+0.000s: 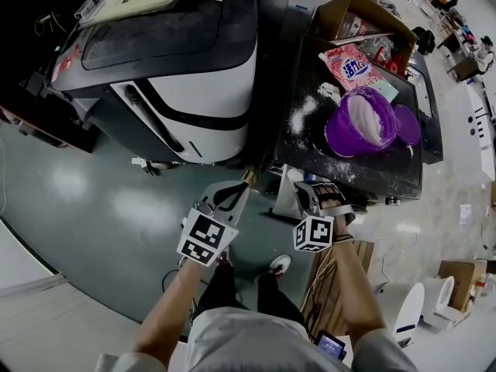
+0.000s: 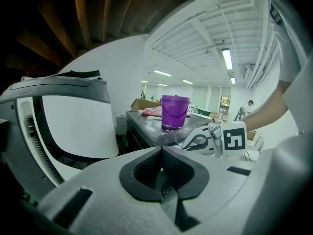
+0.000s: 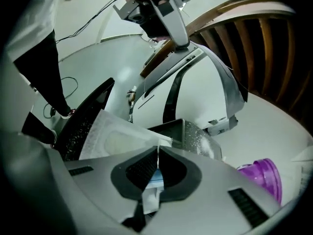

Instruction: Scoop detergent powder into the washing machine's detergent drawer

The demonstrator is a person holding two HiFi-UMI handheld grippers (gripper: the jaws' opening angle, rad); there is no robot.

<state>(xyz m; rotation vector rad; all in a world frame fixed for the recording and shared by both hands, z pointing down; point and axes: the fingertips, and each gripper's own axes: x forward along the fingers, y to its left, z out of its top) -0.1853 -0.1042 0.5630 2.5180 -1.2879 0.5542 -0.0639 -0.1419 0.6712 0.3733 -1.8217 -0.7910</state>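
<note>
Washing machine [image 1: 194, 84] stands on the grey floor [image 1: 70, 200], just beside the left edge of a dark table [image 1: 310, 165]. The drawer can't be made out.

Detergent powder [image 1: 366, 118] fills an open purple bucket [image 1: 339, 134] at the middle of the table toward its right edge. The purple lid [image 1: 407, 124] lies flat, touching the bucket on its right. Behind the bucket is a pink detergent bag [image 1: 350, 67], and behind that, at the back edge, a cardboard box [image 1: 341, 10]. Spilled powder [image 1: 302, 115] is scattered on the table's left half and along its front edge.

The person stands in front of the gap between machine and table, both grippers held low.

Left gripper [image 2: 161, 148]: pads pressed together in its own view, tip aimed at the gap near the table's front left corner. The head view shows a small tan bit at the tip; can't tell what it is.

Right gripper [image 3: 158, 151]: jaws closed on a thin white sheet [image 3: 112, 138], pinched at one edge with the rest spreading forward and left. A bit of blue shows low between the pads. It sits at the table's front edge near the left corner, close beside the left gripper, apart from it.
</note>
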